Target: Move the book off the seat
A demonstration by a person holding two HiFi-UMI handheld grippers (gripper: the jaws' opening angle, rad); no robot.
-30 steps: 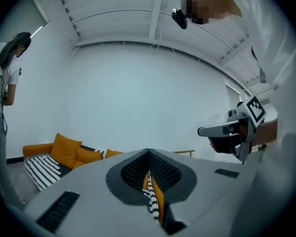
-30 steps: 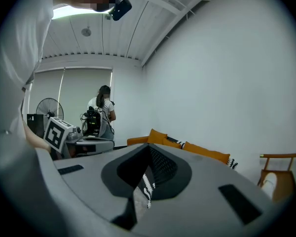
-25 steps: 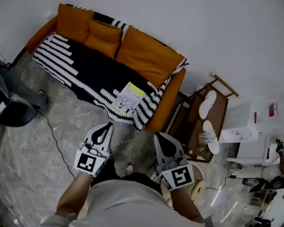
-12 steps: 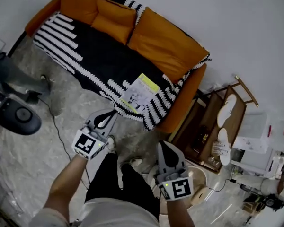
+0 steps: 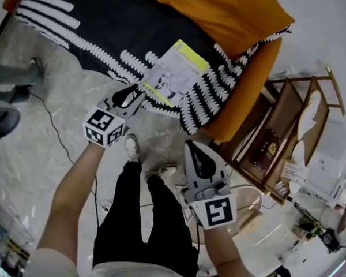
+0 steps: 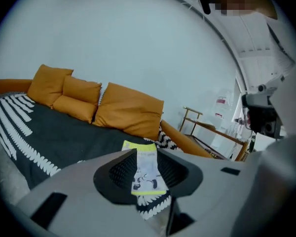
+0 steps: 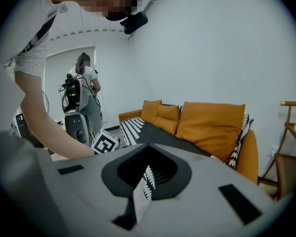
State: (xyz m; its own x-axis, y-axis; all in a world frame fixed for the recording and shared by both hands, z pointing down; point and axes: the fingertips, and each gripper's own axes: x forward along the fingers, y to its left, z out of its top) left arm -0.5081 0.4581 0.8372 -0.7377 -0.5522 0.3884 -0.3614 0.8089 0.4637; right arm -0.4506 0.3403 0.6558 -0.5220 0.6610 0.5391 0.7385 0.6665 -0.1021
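The book [image 5: 176, 74], white with a yellow-green strip, lies flat on the black-and-white blanket [image 5: 104, 27] near the front edge of the orange sofa's seat. My left gripper [image 5: 137, 89] points at the book's near left corner, just short of it. Its jaws have just been opening and stand apart with nothing between them. In the left gripper view the book [image 6: 147, 174] shows through the gap of that gripper [image 6: 147, 154]. My right gripper [image 5: 191, 145] hangs over the floor before the sofa's right front corner. Its tips [image 7: 148, 168] meet, holding nothing.
Orange back cushions [image 5: 219, 10] line the sofa's rear. A wooden rack [image 5: 294, 126] with slippers stands to the right of the sofa arm [image 5: 248, 85]. My legs and shoes [image 5: 131, 146] are below the grippers. A cable [image 5: 57, 137] runs across the floor. Another person [image 7: 84, 93] stands far back.
Both grippers have dropped and moved forward toward the sofa. The left one now reaches the book's near corner. The view has come much closer to the seat.
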